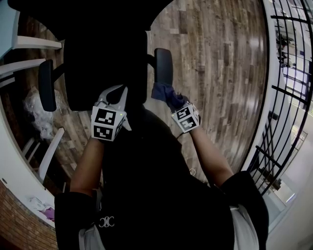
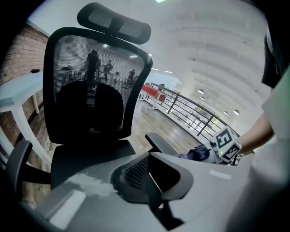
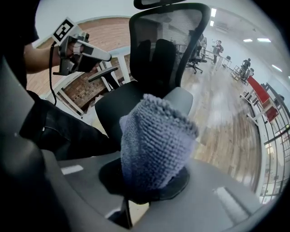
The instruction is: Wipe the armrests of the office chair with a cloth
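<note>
We see a wood-plank floor (image 1: 215, 58) in mixed browns, glossy, with glare patches. A red brick wall (image 3: 108, 29) runs along one side, and white desks (image 2: 18, 95) on white legs stand just beside it. On the opposite side a black metal railing (image 1: 288, 93) edges the floor, with a bright area behind it. We note a white ceiling (image 2: 217, 45) with rows of lit ceiling lights (image 3: 213, 12). Far down the room we see red furniture (image 3: 258, 88), too blurred to tell what kind, and spare black chairs (image 3: 197, 61). The room is open and evenly bright.
</note>
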The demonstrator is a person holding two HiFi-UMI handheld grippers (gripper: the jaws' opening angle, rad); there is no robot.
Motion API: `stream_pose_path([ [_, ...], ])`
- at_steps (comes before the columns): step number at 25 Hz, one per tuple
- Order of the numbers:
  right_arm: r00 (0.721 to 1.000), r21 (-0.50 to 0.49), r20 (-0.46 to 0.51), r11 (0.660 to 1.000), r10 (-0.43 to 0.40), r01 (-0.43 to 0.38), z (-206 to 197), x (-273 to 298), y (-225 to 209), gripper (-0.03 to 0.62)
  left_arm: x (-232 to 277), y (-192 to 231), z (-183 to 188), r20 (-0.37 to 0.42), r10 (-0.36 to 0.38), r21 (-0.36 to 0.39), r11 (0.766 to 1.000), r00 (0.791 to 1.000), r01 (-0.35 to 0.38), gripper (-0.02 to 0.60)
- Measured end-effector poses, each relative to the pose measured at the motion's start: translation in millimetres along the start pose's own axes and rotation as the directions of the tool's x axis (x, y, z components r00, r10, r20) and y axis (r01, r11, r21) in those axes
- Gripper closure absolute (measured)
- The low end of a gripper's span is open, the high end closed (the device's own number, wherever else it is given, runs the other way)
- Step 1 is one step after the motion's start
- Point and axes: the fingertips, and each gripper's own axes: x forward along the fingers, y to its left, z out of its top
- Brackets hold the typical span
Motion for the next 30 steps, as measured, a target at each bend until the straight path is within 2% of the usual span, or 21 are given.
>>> stream_pose_path([
  [4,0.998,-0.006,-0.036,0.999,0.043,-0.043,-12,0,20,0.536,1,1,-3,0.001,-0.002,-0.009,1.000,1.000,0.002,0.575],
  [9,0.999,-0.034,-0.034,0.998,0.042,-0.044,-4,2,26,0.536,1,2,-10,0.008,-0.005,-0.020,1.000,1.000,0.005,0.575],
  [14,0.997,0.035,-0.015,0.997,0.075,-0.074,13,5,21,0.536,-6,9,-16,0.021,0.009,-0.051,0.999,1.000,-0.008,0.575],
  [19,0.998,0.087,0.009,0.995,0.055,-0.055,22,11,17,0.536,-12,25,-27,0.031,0.029,-0.089,0.996,0.999,-0.026,0.575],
  [23,0.992,0.241,0.120,0.971,-0.026,-0.003,60,15,5,0.536,-19,38,-35,0.032,0.042,-0.111,0.993,0.999,-0.038,0.575],
  [26,0.981,0.322,0.148,0.944,-0.123,0.070,87,28,-10,0.536,-25,47,-41,0.027,0.037,-0.111,0.993,0.999,-0.033,0.575],
  [28,0.968,0.387,0.161,0.915,-0.191,0.116,101,34,-17,0.536,-30,52,-46,0.017,0.026,-0.104,0.994,1.000,-0.024,0.575],
  [30,0.944,0.472,0.195,0.869,-0.266,0.147,116,36,-21,0.536,-35,58,-49,0.006,0.015,-0.096,0.995,1.000,-0.014,0.575],
])
